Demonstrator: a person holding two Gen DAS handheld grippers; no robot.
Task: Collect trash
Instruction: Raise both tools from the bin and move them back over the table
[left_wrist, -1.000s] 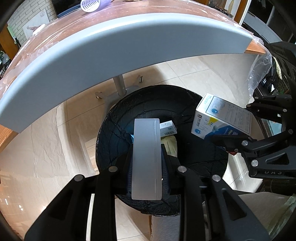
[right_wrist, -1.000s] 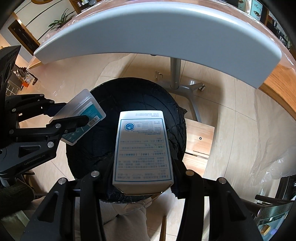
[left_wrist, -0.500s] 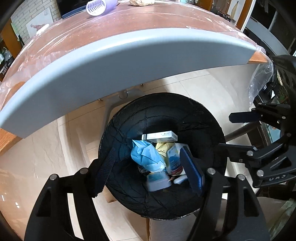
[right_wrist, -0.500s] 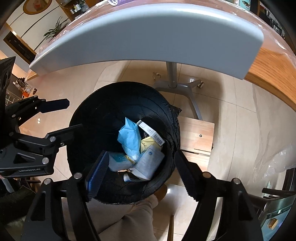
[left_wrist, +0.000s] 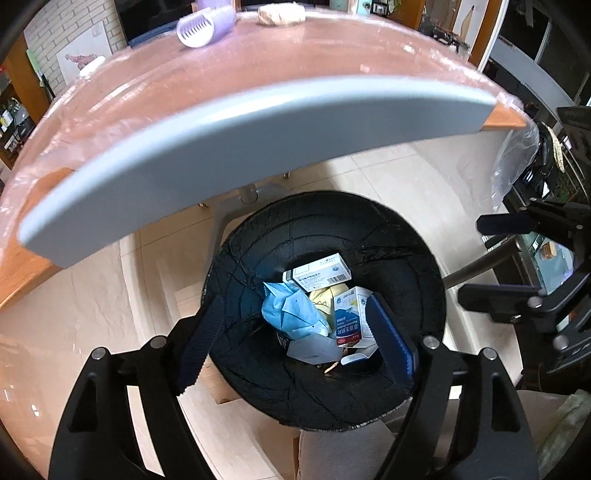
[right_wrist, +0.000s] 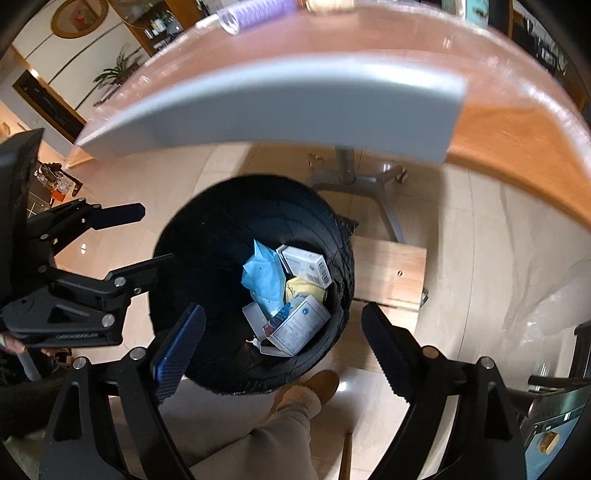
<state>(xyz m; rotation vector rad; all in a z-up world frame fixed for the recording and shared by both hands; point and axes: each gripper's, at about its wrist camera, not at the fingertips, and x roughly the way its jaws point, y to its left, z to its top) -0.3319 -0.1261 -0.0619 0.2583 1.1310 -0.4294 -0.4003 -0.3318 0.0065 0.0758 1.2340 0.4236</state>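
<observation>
Both grippers hang over the black-lined bin (left_wrist: 424, 288) on the floor. Left gripper (left_wrist: 295, 354) and right gripper (right_wrist: 284, 343): jaws opening, nothing between them. Deposited in the bin: 2 white cartons, the barcoded box (left_wrist: 317, 273) and the blue-printed box (right_wrist: 301, 325), a blue mask (left_wrist: 291, 314), yellow wrapper, clear case. Outstanding on the surface (left_wrist: 295, 74): a lilac hair roller (left_wrist: 205, 23) and a crumpled beige wad (left_wrist: 281, 14), judged trash to collect.

The bin (left_wrist: 413, 258) is lined with crinkled, matt black plastic. Inside lie printed cardboard boxes (right_wrist: 304, 264), a soft blue sheet (left_wrist: 291, 314), perhaps thin cloth, and a frosted plastic case (left_wrist: 314, 349). The table (left_wrist: 258, 70) is wood under glossy film, edged in smooth grey. The floor tiles (right_wrist: 491, 258) shine.
</observation>
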